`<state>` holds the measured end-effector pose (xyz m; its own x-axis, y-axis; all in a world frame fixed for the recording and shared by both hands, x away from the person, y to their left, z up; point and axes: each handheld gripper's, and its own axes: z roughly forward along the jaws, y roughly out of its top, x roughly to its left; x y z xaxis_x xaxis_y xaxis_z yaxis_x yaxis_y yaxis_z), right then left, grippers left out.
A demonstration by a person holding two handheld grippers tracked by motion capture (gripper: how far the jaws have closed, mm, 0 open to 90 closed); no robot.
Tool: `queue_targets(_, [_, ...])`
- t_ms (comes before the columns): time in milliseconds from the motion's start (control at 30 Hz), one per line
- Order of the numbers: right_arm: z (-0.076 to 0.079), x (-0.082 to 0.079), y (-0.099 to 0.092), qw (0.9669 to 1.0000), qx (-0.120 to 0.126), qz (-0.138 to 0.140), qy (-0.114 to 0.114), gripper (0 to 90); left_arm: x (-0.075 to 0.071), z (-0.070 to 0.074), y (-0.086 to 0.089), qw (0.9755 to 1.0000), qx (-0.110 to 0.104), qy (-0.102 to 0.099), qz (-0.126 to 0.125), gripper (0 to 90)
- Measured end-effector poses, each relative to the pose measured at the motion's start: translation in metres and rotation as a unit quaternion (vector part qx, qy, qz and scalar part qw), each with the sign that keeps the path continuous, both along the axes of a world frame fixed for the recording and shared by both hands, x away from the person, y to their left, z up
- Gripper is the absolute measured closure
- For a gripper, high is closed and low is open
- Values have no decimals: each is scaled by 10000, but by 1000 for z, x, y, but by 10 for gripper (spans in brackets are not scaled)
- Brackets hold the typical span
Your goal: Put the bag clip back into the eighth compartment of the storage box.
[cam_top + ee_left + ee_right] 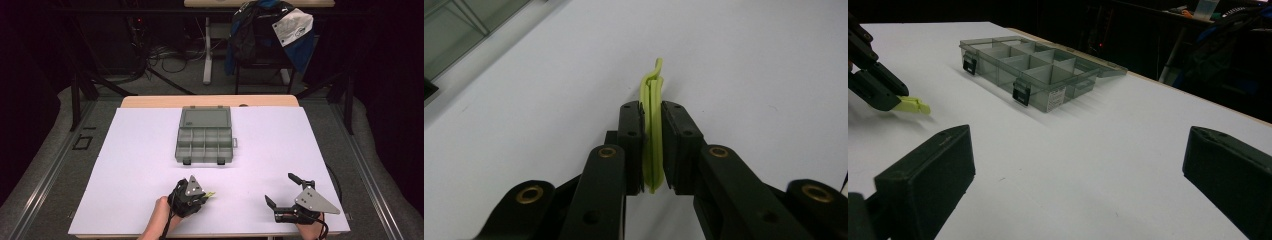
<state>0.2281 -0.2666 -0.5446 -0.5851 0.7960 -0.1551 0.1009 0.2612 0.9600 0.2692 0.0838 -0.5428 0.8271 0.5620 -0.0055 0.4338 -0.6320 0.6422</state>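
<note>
My left gripper [652, 112] is shut on a thin yellow-green plastic piece [652, 135], which stands edgewise between its pads and pokes out past the tips. In the high view that gripper [204, 193] sits low over the white table near the front edge, left of centre, the green piece [210, 194] at its tip. The right gripper view catches the same green piece [913, 105] at far left. My right gripper [283, 189] rests near the front right, jaws spread wide with nothing between them. A grey compartment box [205, 142] lies open mid-table, lid [206, 117] laid back.
The white table sheet [125, 165] has bare room on both sides of the box. Behind the table stand a chair draped with a blue and black jacket [265, 35], cables on the floor, and black frame legs at left and right.
</note>
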Motion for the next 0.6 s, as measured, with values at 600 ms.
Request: queue_targets(600, [0, -1, 0, 10000, -7, 2, 4, 0, 8, 1, 4, 9999, -39, -59, 98, 798])
